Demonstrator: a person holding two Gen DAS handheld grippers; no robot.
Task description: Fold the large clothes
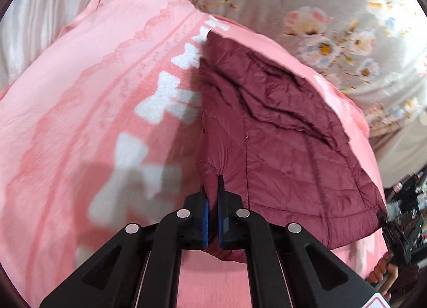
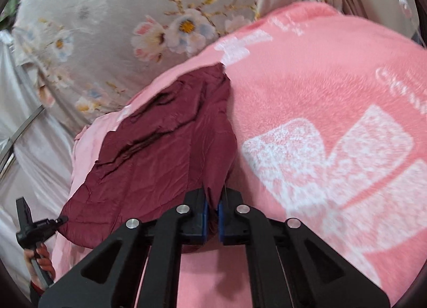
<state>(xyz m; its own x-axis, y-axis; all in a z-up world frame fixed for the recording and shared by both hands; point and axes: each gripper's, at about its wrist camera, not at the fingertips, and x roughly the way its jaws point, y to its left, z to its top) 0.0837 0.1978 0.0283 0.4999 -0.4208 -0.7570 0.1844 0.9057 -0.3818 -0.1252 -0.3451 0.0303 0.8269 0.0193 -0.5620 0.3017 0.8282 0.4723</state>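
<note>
A dark maroon quilted jacket [image 1: 280, 131] lies stretched over a pink blanket [image 1: 80, 110] with white bow prints. My left gripper [image 1: 212, 184] is shut on the jacket's near left corner. The right gripper shows at the jacket's far right corner [image 1: 384, 217], held by a hand. In the right wrist view the jacket [image 2: 160, 147] spreads to the left, and my right gripper [image 2: 213, 196] is shut on its near edge. The left gripper [image 2: 60, 219] shows there pinching the jacket's other corner. The jacket hangs taut between the two grippers.
The pink blanket [image 2: 320, 94] covers the bed. A grey floral sheet [image 1: 333, 14] lies behind it and shows in the right wrist view too [image 2: 120, 14]. Pale curtain fabric [image 2: 32, 147] hangs at the left. Dark clutter [image 1: 408, 201] sits at the far right.
</note>
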